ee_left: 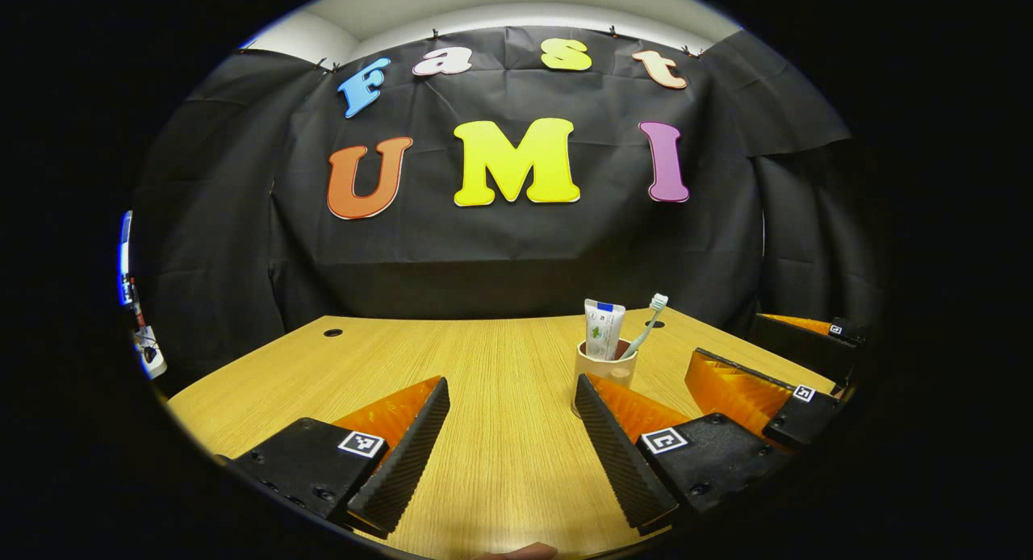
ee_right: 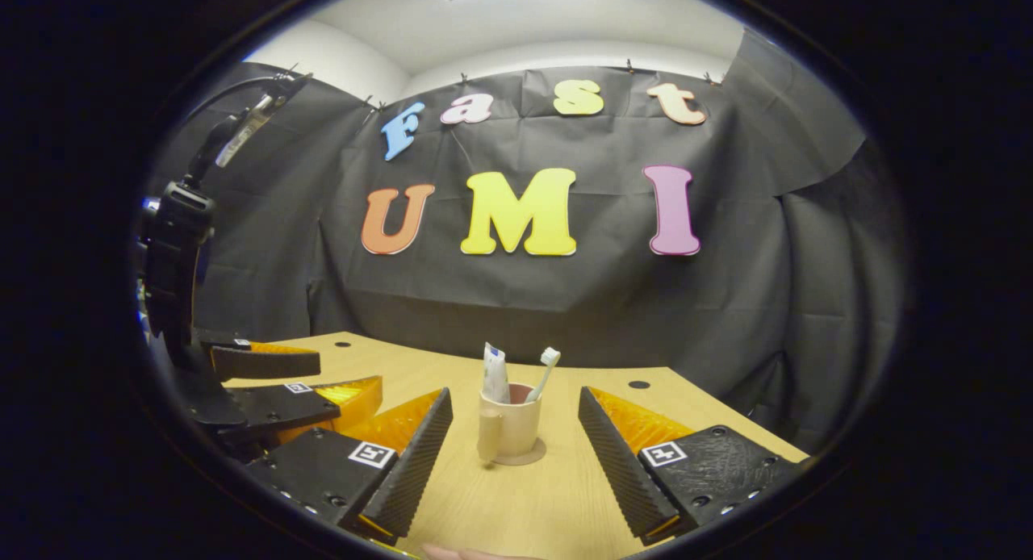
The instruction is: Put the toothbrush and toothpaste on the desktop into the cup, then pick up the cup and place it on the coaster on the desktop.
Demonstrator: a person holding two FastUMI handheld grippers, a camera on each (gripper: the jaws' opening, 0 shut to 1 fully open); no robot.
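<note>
On the wooden desktop [ee_right: 565,495] the cup [ee_right: 510,427] stands on its round coaster [ee_right: 533,455], holding the toothpaste [ee_right: 494,374] and toothbrush [ee_right: 543,373] upright. Both the right gripper [ee_right: 516,451] and left gripper [ee_left: 512,443] have their jaws wide apart, gripping nothing.

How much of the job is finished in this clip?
All steps look done: the toothpaste and toothbrush stand in the cup, which sits on the coaster. Both tongs, left and right, are open, holding nothing. Nothing seems left.
</note>
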